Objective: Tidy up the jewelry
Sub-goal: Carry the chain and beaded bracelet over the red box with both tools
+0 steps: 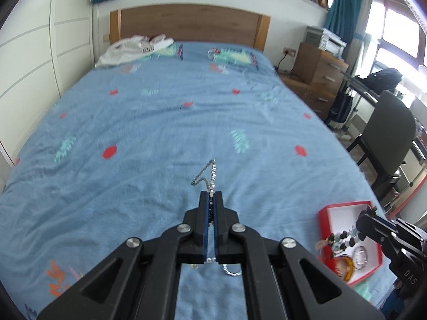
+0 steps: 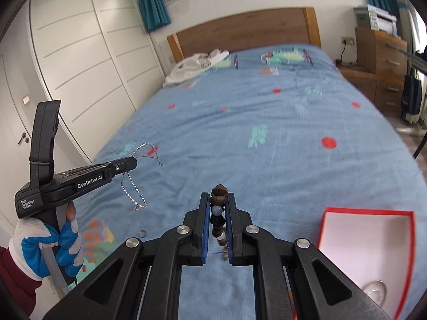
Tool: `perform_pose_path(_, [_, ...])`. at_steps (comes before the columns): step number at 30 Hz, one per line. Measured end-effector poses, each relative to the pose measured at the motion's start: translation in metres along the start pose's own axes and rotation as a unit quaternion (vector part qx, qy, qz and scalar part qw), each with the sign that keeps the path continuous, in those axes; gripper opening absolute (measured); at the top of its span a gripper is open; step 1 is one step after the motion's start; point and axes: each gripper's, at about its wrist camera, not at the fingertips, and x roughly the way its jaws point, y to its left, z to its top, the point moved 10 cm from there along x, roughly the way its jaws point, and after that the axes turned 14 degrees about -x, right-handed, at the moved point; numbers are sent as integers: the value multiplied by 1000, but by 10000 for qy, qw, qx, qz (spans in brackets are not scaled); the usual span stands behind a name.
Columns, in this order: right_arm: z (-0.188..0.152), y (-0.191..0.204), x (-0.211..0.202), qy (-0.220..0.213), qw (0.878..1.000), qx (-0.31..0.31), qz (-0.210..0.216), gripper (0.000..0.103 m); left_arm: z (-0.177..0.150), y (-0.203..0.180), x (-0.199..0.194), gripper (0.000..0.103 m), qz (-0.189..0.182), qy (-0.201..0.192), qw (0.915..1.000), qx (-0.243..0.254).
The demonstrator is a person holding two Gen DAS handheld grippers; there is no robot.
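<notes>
My left gripper (image 1: 211,193) is shut on a thin silver chain (image 1: 210,176) above the blue bedspread. In the right wrist view the left gripper (image 2: 133,162) is at the left, and the chain (image 2: 133,186) hangs from it in loops. My right gripper (image 2: 217,194) is shut on a strand of brown and pale blue beads (image 2: 219,200), held above the bed. In the left wrist view the right gripper (image 1: 365,222) hovers over a red box (image 1: 344,204) with a white inside, and the beads (image 1: 344,237) trail below it.
The red box (image 2: 368,210) sits near the bed's right front corner. It holds an amber bangle (image 1: 344,265) and a silver bangle (image 1: 360,257). A small round item (image 2: 142,232) lies on the bedspread (image 2: 267,133). A gloved hand (image 2: 53,240) grips the left tool.
</notes>
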Motion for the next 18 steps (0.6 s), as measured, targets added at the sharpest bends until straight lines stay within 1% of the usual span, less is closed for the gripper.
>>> perform_pose_path(3, [8,2,-28,-153,9998,-30,-82,11,4,-21,-37,2,-141,-161,9997,86])
perform_pose_path(9, [18,1,-91,-453,9986,-33,-256,11,-1,-59,-96,2,-314,-407,9982,319])
perform_pose_path(14, [17,-8,-137,-657,9968,-26,-450,11,-13,-92,-131,2,-435,-534,9961,560])
perform_pose_path(18, [14,-22,-163,-735,9954,8,-608,11,-23,-117,-146,2,-545,-554,9945,700])
